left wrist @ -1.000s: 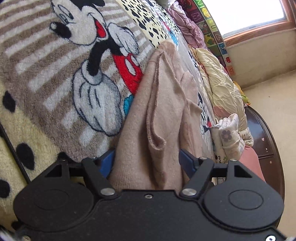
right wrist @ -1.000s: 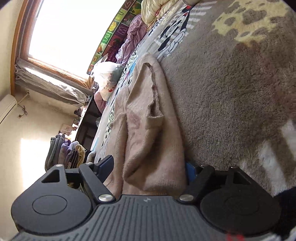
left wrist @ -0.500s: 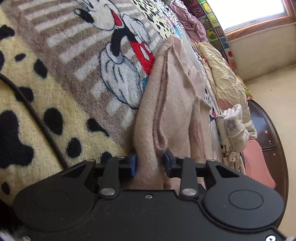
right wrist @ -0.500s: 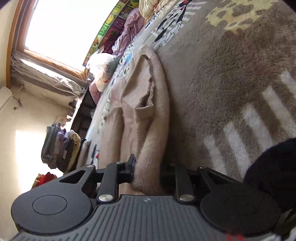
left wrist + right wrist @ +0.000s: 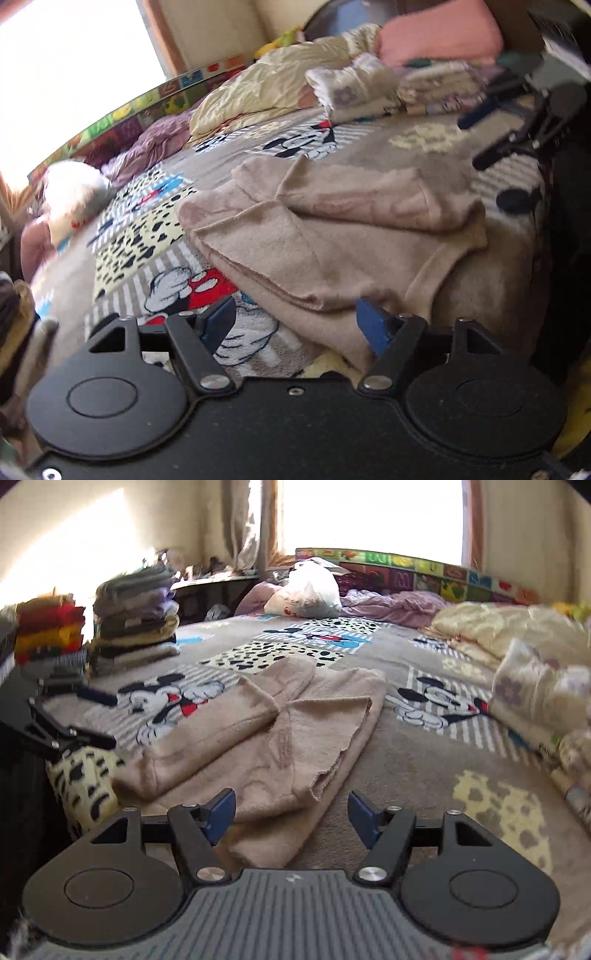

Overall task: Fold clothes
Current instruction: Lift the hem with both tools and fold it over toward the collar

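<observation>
A beige fuzzy sweater (image 5: 332, 236) lies partly folded on the Mickey Mouse blanket (image 5: 155, 206) on the bed. It also shows in the right wrist view (image 5: 266, 731). My left gripper (image 5: 297, 326) is open and empty just above the sweater's near edge. My right gripper (image 5: 291, 814) is open and empty over the sweater's near hem. The right gripper shows at the far right of the left wrist view (image 5: 517, 122), and the left gripper at the left of the right wrist view (image 5: 62, 716).
Stacks of folded clothes (image 5: 133, 627) stand at the left of the bed. A white plastic bag (image 5: 306, 587), a purple quilt (image 5: 399, 605), a cream quilt (image 5: 498, 624) and folded floral laundry (image 5: 532, 690) lie around the back and right.
Both grippers were shut on the sweater's ends half a second ago; now both have opened, let it go and pulled back, turning upright. The sweater lies folded over on the blanket.
</observation>
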A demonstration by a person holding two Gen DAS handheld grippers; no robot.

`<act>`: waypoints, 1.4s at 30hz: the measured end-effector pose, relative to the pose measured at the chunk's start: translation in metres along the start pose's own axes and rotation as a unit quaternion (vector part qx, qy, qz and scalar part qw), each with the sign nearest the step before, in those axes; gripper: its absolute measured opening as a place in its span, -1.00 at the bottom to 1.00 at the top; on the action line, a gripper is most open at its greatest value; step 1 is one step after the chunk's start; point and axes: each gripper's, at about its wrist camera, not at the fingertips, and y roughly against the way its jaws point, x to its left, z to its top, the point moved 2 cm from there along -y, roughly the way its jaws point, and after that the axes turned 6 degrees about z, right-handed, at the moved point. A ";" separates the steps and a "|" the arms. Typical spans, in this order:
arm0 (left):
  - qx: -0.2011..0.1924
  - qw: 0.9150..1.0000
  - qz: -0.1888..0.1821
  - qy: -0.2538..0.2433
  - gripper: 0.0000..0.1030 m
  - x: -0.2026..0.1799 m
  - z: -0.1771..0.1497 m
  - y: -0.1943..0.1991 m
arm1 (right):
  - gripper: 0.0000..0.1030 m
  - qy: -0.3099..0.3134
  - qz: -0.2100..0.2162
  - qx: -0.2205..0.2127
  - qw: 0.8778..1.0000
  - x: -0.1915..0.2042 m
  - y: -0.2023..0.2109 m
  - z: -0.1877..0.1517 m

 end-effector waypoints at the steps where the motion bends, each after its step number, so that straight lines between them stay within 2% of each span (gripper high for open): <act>1: -0.001 0.999 0.002 -0.041 0.39 -0.007 -0.006 -0.003 | 0.36 0.071 -0.018 0.023 0.997 0.012 -0.003 -0.003; 3: 0.001 0.995 0.004 -0.095 0.39 -0.017 -0.016 -0.010 | 0.43 0.218 -0.048 0.070 0.972 0.041 -0.014 -0.018; 5: 0.005 0.991 0.008 -0.131 0.39 -0.026 -0.023 -0.013 | 0.44 0.319 -0.063 0.107 0.940 0.063 -0.027 -0.039; 6: 0.007 0.990 0.012 -0.138 0.39 -0.028 -0.026 -0.016 | 0.44 0.346 -0.065 0.117 0.928 0.070 -0.032 -0.047; 9: 0.006 0.985 0.027 -0.170 0.39 -0.038 -0.031 -0.021 | 0.44 0.383 -0.072 0.115 0.914 0.078 -0.040 -0.061; 11: 0.003 0.981 0.035 -0.192 0.39 -0.046 -0.033 -0.024 | 0.45 0.398 -0.087 0.092 0.909 0.080 -0.044 -0.063; 15: -0.009 0.980 0.025 -0.195 0.41 -0.040 -0.028 -0.027 | 0.50 0.416 -0.103 0.061 0.902 0.078 -0.050 -0.063; 19: -0.021 0.980 0.015 -0.196 0.48 -0.033 -0.024 -0.030 | 0.50 0.446 -0.103 0.039 0.888 0.078 -0.050 -0.069; 22: -0.030 0.980 0.006 -0.197 0.47 -0.028 -0.020 -0.033 | 0.41 0.442 -0.096 0.018 0.891 0.077 -0.043 -0.060; 23: -0.033 0.980 0.004 -0.197 0.47 -0.026 -0.019 -0.034 | 0.32 0.442 -0.093 0.015 0.892 0.077 -0.042 -0.059; 25: -0.040 0.979 -0.002 -0.198 0.44 -0.022 -0.017 -0.036 | 0.35 0.447 -0.088 0.018 0.890 0.079 -0.041 -0.063; 29: -0.055 0.959 0.013 -0.277 0.35 -0.045 -0.033 -0.032 | 0.34 0.458 -0.077 0.024 0.885 0.083 -0.040 -0.071; 31: -0.061 0.954 0.022 -0.293 0.34 -0.050 -0.034 -0.029 | 0.34 0.463 -0.072 0.028 0.883 0.085 -0.039 -0.075; 32: -0.060 0.952 0.021 -0.300 0.29 -0.051 -0.034 -0.029 | 0.35 0.465 -0.069 0.029 0.882 0.085 -0.039 -0.077; 36: -0.061 0.942 0.016 -0.331 0.29 -0.055 -0.032 -0.030 | 0.30 0.481 -0.061 0.029 0.874 0.095 -0.040 -0.082; 39: -0.085 0.942 0.035 -0.324 0.23 -0.053 -0.022 -0.033 | 0.33 0.489 -0.066 0.017 0.870 0.096 -0.040 -0.078; 40: -0.098 0.946 0.041 -0.307 0.14 -0.049 -0.015 -0.030 | 0.33 0.490 -0.076 0.008 0.868 0.093 -0.042 -0.073; 41: -0.111 0.950 0.047 -0.287 0.12 -0.044 -0.008 -0.026 | 0.31 0.484 -0.081 0.000 0.871 0.090 -0.041 -0.067; 42: -0.113 0.948 0.049 -0.295 0.12 -0.044 -0.005 -0.026 | 0.30 0.469 -0.082 -0.007 0.879 0.086 -0.037 -0.059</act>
